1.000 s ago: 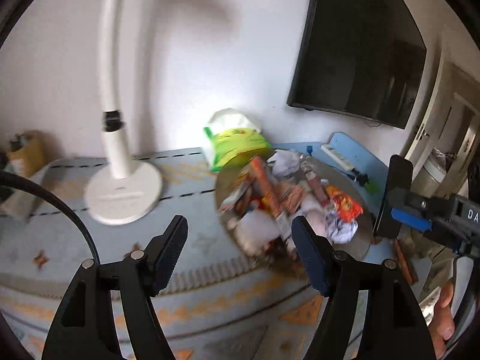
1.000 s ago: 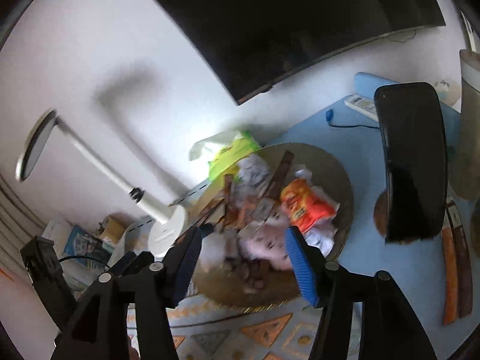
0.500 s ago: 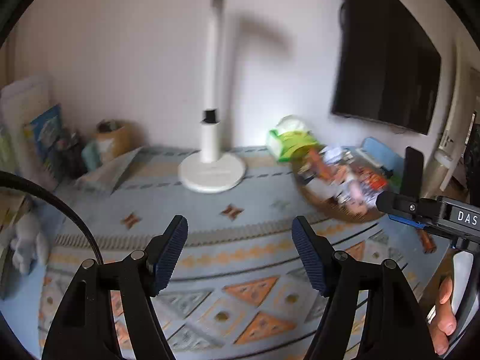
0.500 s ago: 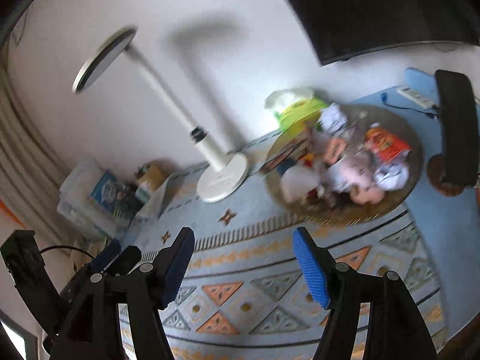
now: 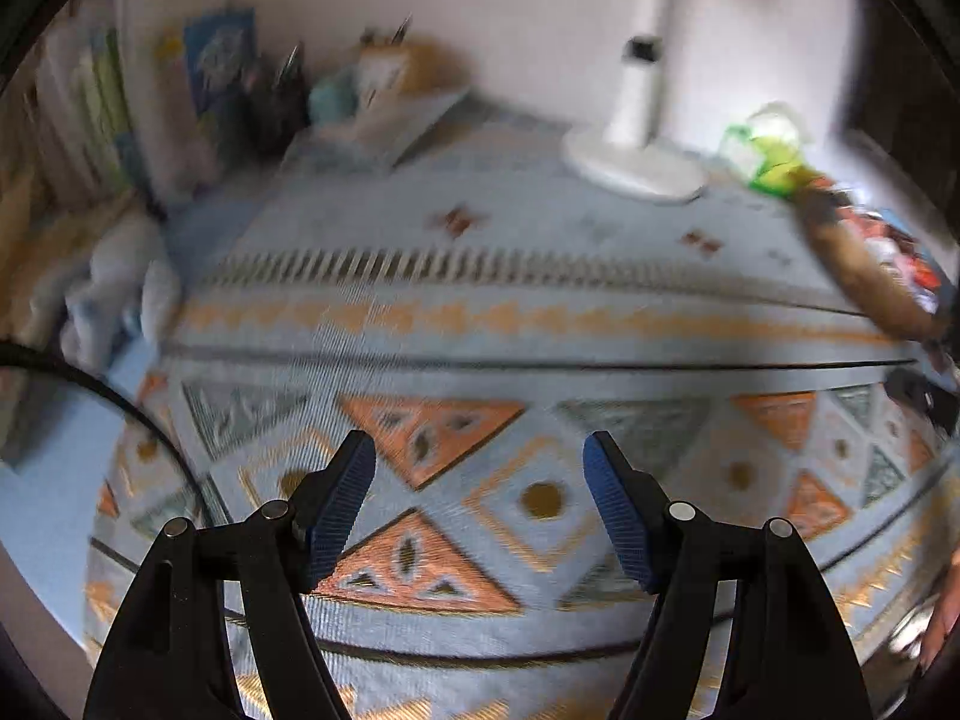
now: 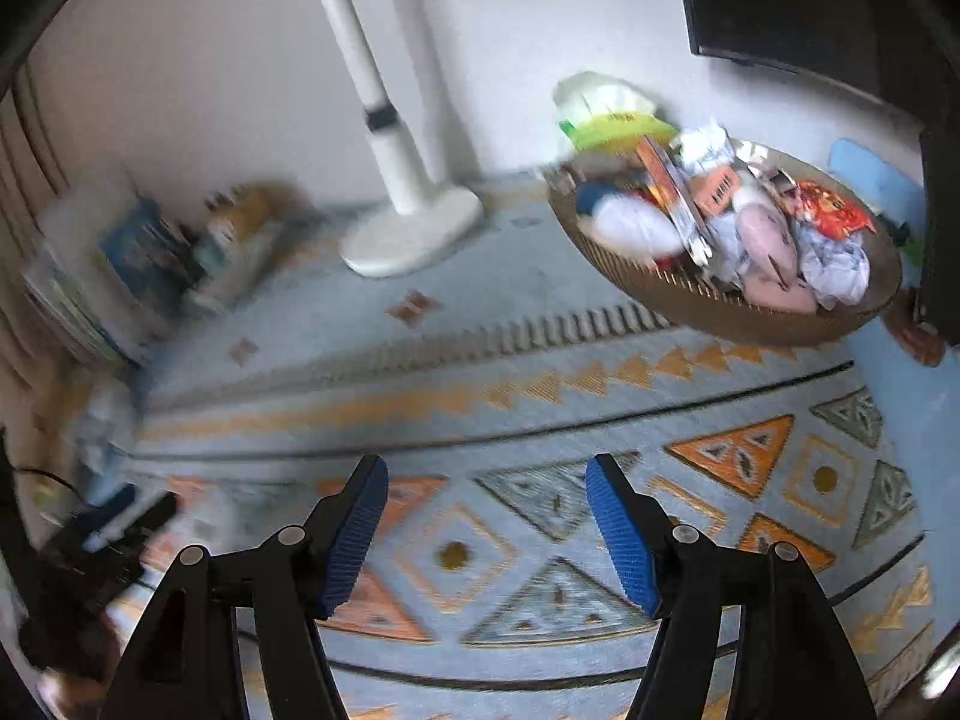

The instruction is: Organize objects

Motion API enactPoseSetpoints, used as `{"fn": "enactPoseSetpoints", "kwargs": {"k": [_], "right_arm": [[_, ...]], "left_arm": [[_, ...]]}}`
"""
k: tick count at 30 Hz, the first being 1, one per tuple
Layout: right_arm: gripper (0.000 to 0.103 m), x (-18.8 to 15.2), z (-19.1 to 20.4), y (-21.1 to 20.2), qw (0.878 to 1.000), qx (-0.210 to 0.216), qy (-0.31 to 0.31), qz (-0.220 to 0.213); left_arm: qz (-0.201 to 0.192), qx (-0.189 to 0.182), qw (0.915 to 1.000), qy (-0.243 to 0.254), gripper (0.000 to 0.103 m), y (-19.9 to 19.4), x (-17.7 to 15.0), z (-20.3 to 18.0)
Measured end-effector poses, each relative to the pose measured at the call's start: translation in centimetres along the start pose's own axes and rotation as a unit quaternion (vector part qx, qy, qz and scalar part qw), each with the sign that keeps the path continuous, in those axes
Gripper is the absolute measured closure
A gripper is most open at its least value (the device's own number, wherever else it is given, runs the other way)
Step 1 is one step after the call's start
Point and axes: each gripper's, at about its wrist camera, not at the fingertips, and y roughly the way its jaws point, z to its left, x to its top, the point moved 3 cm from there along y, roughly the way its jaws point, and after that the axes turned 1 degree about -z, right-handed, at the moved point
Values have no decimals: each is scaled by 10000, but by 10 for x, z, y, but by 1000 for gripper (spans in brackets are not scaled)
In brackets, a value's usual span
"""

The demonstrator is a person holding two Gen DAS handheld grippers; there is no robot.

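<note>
Both grippers (image 5: 479, 468) (image 6: 486, 489) gape empty; oval basket (image 6: 690, 294) runs lengthwise rightward.

The cloth (image 6: 540, 372) over the worktop is pale blue-grey, patterned with orange and grey triangles, orange-outlined diamonds with gold dots, a band of small orange triangles, thin dark lines and a row of short dark dashes. The lamp (image 6: 408, 228) is white with a black ring on its stem. The basket (image 6: 720, 312) near the far right corner is brown; its heap shows white, pink, orange and red. Behind it, a packet (image 6: 618, 120) is lime green and white. Both tongs, left (image 5: 480, 510) and right (image 6: 486, 522), are black with blue ribbed pads.
</note>
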Motion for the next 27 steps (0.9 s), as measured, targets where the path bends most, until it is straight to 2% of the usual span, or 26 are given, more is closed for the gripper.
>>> {"fn": "enactPoseSetpoints", "kwargs": {"k": [2,4,6,7,10,12,14,16,18,19,20,27], "right_arm": [[36,-7,-6,16,9997,-116,-24,202],[36,-11,-15,29,9991,-193,32,374],[36,-12,-24,38,9985,-339,73,434],[36,-11,-27,39,9986,-400,25,344],[34,-6,-29,47,9965,-659,-318,415],[11,-6,-24,54,9936,-746,-678,518],[0,-4,-20,58,9884,-1044,-989,478],[0,-1,-17,60,9871,-1057,-1128,417],[0,0,-17,65,9907,-775,-1044,411],[0,0,-21,69,9939,-550,-810,500],[0,1,-23,67,9954,-541,-689,375],[0,1,-17,71,9944,-625,-755,399]], "left_arm": [[82,86,9999,-106,33,13,-2,10],[-79,299,9995,73,28,14,1,9],[29,372,9991,201,12,22,7,9],[118,430,9986,270,0,28,11,9],[263,163,9995,37,0,37,18,17],[220,292,9993,-60,0,39,22,19],[174,371,9990,-174,0,41,24,20],[168,367,9990,-184,0,40,23,20],[171,376,9990,-175,0,41,24,20],[171,371,9990,-181,0,41,23,20],[173,363,9990,-180,0,41,24,20],[172,376,9990,-184,0,41,24,19]]}}
